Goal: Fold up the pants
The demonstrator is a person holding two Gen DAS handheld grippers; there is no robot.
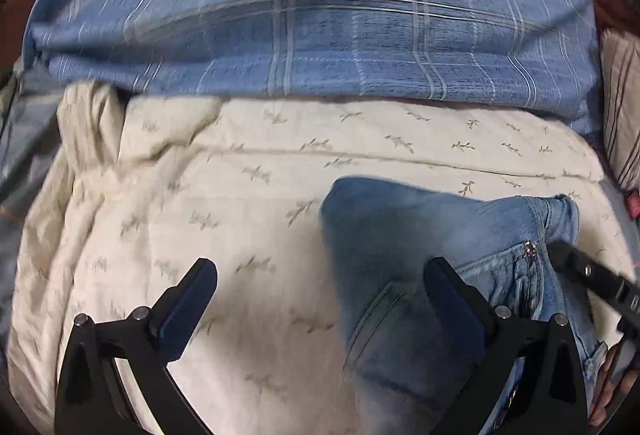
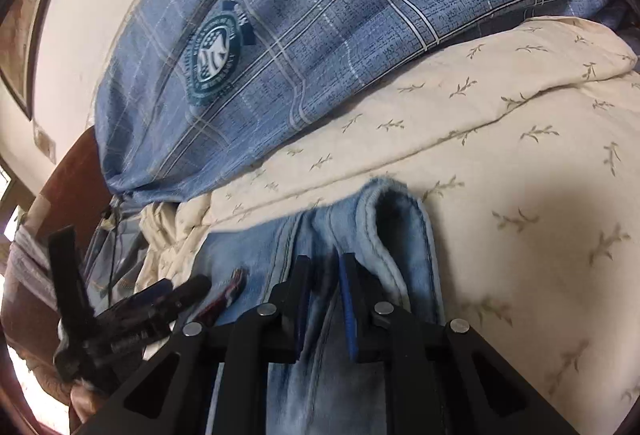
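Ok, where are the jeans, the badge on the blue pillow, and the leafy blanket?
jeans (image 1: 400, 235): left wrist view, faded leg panel.
badge (image 2: 214, 61): right wrist view, round crest middle.
leafy blanket (image 1: 200, 195): left wrist view, bare cream part.

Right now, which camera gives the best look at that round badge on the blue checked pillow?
The right wrist view. There the badge is fairly sharp, its ring of lettering and pale centre visible, though too small to read. The left wrist view shows the badge at the top edge of the blue checked pillow, smeared by blur.
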